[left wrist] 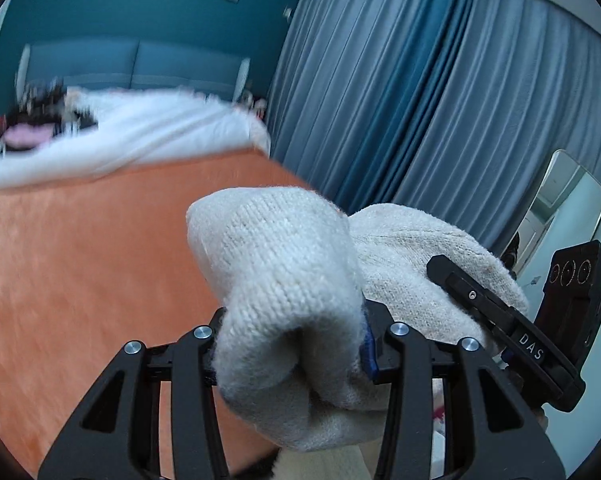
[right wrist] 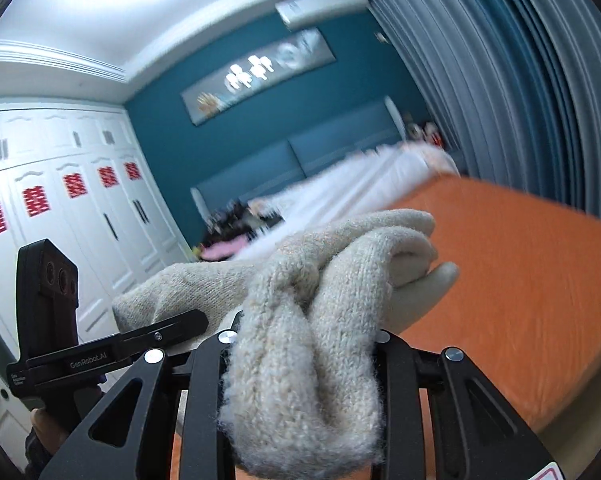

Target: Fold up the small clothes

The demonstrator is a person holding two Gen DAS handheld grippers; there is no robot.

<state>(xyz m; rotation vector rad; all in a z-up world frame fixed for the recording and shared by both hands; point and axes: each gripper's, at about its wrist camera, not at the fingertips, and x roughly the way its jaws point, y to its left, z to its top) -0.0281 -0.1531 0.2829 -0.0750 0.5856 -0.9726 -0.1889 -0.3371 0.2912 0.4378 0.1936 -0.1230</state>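
While both tools were raised above the bed, the left gripper [left wrist: 292, 344] was clamped on a bunched end of the cream knitted wool garment [left wrist: 284, 280], and the right gripper [right wrist: 304, 340] was clamped on another gathered part of it, the knit bulging out between its fingers. Seen from the left wrist, the black body of the right tool lay just beside and against the same cloth. The garment hung between the two, held off the orange fleece blanket [left wrist: 80, 264] that covered the near bed, with a white duvet [left wrist: 148, 132] beyond and blue-grey pleated curtains [left wrist: 440, 100] at the side. By my judgement no neat fold existed yet: it was crumpled, so spreading, folding and laying it down all remained
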